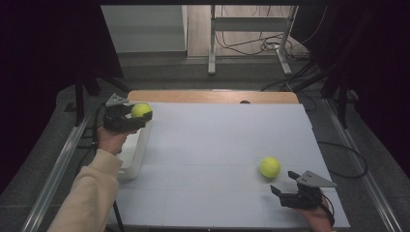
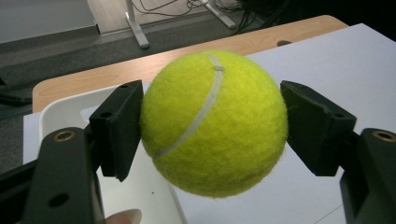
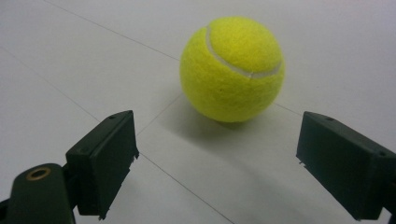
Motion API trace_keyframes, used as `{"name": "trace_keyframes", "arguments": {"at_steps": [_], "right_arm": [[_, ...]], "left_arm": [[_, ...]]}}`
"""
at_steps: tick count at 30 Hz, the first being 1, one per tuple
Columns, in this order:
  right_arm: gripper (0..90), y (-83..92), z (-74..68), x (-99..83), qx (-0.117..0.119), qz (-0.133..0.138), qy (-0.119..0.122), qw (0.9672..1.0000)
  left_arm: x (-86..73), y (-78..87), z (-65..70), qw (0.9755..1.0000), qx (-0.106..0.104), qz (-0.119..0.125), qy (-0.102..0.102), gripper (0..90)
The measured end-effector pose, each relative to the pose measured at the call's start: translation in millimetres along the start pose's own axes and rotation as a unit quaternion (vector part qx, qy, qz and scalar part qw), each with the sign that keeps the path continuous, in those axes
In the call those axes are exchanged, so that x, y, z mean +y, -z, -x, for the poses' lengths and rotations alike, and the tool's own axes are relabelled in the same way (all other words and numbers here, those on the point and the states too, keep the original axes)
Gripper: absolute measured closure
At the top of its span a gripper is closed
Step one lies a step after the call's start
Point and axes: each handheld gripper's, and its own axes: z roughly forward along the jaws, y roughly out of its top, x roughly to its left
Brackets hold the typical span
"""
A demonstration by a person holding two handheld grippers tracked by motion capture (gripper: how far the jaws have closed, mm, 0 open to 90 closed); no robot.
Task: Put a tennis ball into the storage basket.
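A yellow tennis ball [image 1: 140,110] [image 2: 214,122] is held in the air at the table's left edge, above a white tray [image 1: 134,153] [image 2: 60,111]. My left gripper [image 1: 137,117] [image 2: 212,128] is shut on it, both pads pressed against its sides. A second yellow tennis ball [image 1: 270,166] [image 3: 232,68] rests on the white table [image 1: 217,145] at the right. My right gripper [image 1: 284,183] [image 3: 215,163] stands open just short of that ball, its jaws wide apart with nothing between them.
The white tray hangs partly over the table's left side. A wooden board [image 1: 212,96] borders the far edge of the table. Metal rails [image 1: 58,164] run along both sides. Table legs and cables [image 1: 251,46] lie on the floor beyond.
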Motion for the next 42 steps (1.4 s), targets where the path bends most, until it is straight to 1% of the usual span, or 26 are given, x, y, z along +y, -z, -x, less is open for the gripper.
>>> {"name": "trace_keyframes", "arguments": {"at_steps": [4, 6, 9, 15, 27, 29, 37, 42], "right_arm": [[12.9, -0.1, -0.1, 0.1, 0.0, 0.0, 0.0, 1.0], [12.9, 0.0, -0.1, 0.1, 0.0, 0.0, 0.0, 1.0], [12.9, 0.0, 0.2, 0.1, 0.0, 0.0, -0.001, 1.0], [12.9, 0.0, -0.2, 0.2, 0.0, 0.0, 0.0, 1.0], [12.9, -0.4, 0.0, 0.1, 0.0, 0.0, -0.001, 1.0], [12.9, -0.3, 0.0, 0.2, 0.0, 0.0, -0.001, 1.0], [12.9, -0.4, 0.0, 0.1, -0.001, -0.002, -0.001, 1.0], [12.9, -0.2, 0.1, 0.0, -0.001, -0.002, -0.001, 1.0]], "left_arm": [[-0.1, 0.2, -2.8, 1.0, 0.006, -0.003, 0.001, 26.3], [0.0, 1.0, -4.4, 0.9999, 0.01, -0.007, -0.004, 26.3], [0.2, 1.9, -6.7, 0.9998, 0.016, -0.007, -0.004, 26.3], [0.2, 0.4, -11.8, 0.9997, 0.021, -0.011, 0.001, 26.3], [-1.0, -2.9, -26.5, 0.9987, 0.043, -0.025, 0.011, 26.3], [-1.2, -4.3, -30.4, 0.9983, 0.048, -0.029, 0.015, 26.3], [-2.0, -8.7, -35.5, 0.9975, 0.057, -0.037, 0.018, 26.3], [-4.0, -16.8, -39.1, 0.9964, 0.064, -0.053, 0.015, 26.3]]}}
